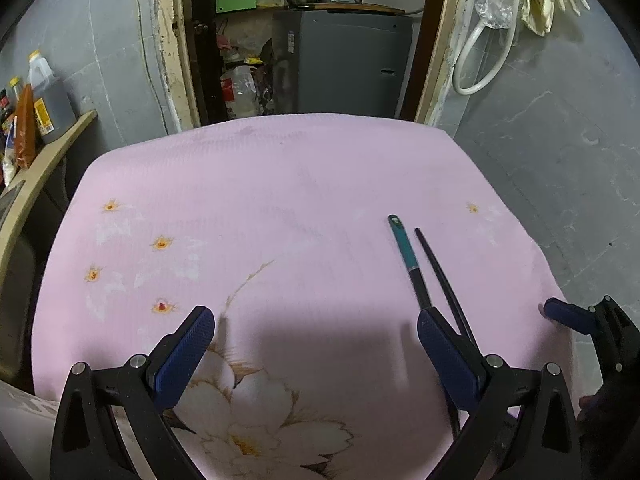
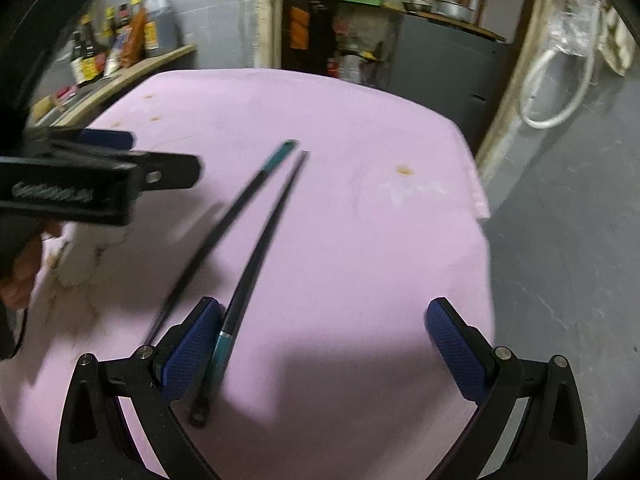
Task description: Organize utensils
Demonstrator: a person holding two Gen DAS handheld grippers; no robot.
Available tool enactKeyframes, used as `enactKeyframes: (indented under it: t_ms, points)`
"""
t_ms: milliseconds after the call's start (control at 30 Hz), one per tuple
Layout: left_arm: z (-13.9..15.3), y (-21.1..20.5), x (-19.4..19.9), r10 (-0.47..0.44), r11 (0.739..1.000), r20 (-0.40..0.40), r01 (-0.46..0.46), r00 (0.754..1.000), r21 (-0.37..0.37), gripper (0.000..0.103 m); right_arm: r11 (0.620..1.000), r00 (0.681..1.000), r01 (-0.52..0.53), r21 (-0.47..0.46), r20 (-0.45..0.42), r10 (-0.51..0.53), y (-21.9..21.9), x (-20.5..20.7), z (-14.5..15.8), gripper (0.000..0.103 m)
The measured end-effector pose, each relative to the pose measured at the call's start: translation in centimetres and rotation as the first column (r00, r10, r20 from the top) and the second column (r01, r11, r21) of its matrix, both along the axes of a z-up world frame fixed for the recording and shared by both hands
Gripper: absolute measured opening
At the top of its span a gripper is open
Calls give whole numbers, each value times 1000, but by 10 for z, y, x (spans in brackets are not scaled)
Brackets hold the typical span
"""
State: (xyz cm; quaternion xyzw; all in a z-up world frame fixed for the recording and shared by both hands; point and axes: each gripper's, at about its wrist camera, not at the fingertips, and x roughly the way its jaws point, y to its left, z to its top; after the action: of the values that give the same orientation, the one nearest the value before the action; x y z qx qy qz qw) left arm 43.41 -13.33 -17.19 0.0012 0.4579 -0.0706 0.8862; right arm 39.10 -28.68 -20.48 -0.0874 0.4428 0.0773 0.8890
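Chopsticks (image 2: 256, 236), slim, black, teal-ended, lie on pink woven cloth (image 2: 360, 240).

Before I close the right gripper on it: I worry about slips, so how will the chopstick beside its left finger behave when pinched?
The chopstick looks thin, straight and glossy, so probably stiff and light, but slippery against the pads. It lies flat on the pink cloth, so it may roll or skid when nudged. The right gripper is wide open, and closing off-centre could swing it.
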Motion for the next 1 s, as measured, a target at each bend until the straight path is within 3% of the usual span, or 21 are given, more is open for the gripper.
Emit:
enactKeyframes:
  t_ms: [133,300,367,467,567,633,800,933,1000]
  points:
    - [2,-8,2,-33,999,3,34,999,-23,100,999,999,34,-24,6,-34,-21,1,1,101]
    - [-1,-21,10,-90,996,-8,89,996,-28,84,1000,999,16,-15,37,-16,-37,6,7,98]
    - [-4,-25,15,-107,994,-17,107,994,-35,71,1000,999,-17,7,44,16,-38,8,8,85]
    - [-10,-30,22,-134,990,-49,131,990,-57,56,997,997,-67,38,45,66,-37,16,10,74]
    - [-11,-35,26,-154,987,-48,151,987,-47,51,990,994,-108,89,29,106,-38,29,10,52]
    - [-11,-40,29,-170,985,-48,168,984,-42,46,984,992,-123,130,5,123,-41,40,6,45]
    - [-11,-50,34,-211,977,-45,212,977,19,37,967,990,-132,217,-14,138,-48,49,-3,43]
    - [-9,-44,34,-216,976,-50,216,975,-14,18,954,987,-154,259,-11,162,-38,49,-1,43]
    - [-8,-38,34,-203,979,-56,201,978,-39,14,952,983,-174,253,-15,184,-31,51,-2,43]
